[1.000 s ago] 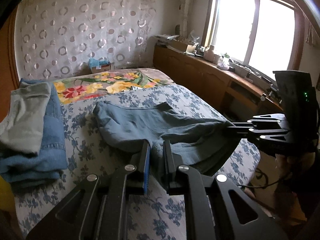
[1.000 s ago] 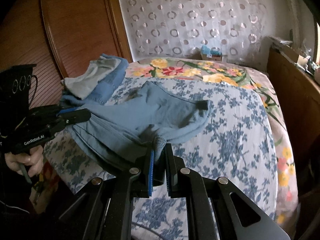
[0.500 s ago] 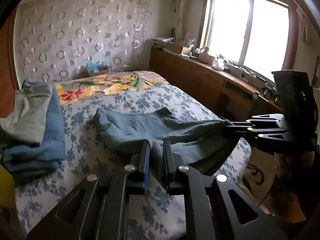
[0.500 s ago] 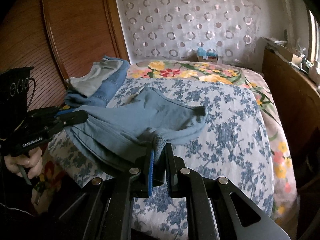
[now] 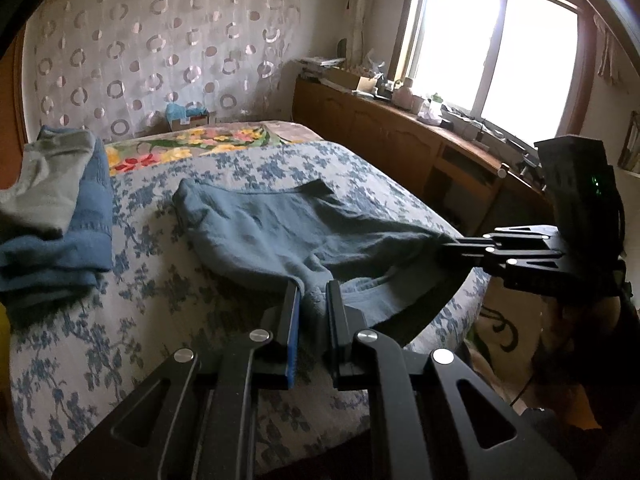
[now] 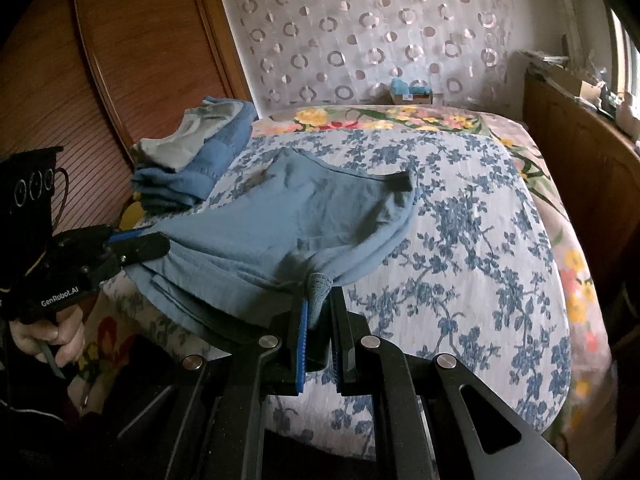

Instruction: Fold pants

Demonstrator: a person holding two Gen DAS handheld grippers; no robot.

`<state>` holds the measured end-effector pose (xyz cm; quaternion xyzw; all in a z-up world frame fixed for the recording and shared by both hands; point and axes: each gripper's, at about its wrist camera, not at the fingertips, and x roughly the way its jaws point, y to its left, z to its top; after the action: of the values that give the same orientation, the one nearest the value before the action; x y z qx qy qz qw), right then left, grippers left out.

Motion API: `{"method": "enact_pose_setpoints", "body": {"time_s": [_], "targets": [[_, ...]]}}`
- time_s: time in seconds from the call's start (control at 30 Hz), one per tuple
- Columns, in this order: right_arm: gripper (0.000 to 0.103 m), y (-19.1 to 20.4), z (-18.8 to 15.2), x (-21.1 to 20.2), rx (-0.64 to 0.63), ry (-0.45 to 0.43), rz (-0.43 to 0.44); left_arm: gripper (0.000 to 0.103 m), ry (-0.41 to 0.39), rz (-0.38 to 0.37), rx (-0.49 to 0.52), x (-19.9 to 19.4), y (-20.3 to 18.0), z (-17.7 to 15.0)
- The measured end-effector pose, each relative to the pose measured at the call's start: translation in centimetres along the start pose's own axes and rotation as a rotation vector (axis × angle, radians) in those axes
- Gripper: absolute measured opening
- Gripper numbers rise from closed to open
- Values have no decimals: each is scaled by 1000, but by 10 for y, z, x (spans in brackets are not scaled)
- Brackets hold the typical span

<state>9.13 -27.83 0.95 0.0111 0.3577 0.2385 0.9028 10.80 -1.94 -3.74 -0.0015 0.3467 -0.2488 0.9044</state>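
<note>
Left gripper (image 5: 313, 294) nearly closed, pinching a bunched edge of the blue pants (image 5: 272, 236). Right gripper (image 6: 318, 300) likewise clamped on another gathered edge of the pants. Pants lie partly on the floral bedspread (image 6: 480, 240), near edge lifted and stretched between both grippers at the bed's edge. Folded clothes stack (image 5: 52, 216) sits beside.

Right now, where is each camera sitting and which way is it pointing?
Left wrist: on the left gripper, looking along its fingers over the bed toward the window; the right gripper shows at right.
Right wrist: on the right gripper, facing the patterned wall; the left gripper and a hand show at left.
Shared: the blue pants, clamped by both, and the folded stack.
</note>
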Motion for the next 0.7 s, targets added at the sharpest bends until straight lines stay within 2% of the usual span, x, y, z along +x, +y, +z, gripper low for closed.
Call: {"method": "enact_pose_setpoints", "body": {"time_s": [0.4,0.7], "targets": [[10,-5,-3,4,16,9,0,13,24,-1,-1,7,0,-5],[10,-13,14,13,22,-21,12,13,10,9,-7,19,9,16]]}}
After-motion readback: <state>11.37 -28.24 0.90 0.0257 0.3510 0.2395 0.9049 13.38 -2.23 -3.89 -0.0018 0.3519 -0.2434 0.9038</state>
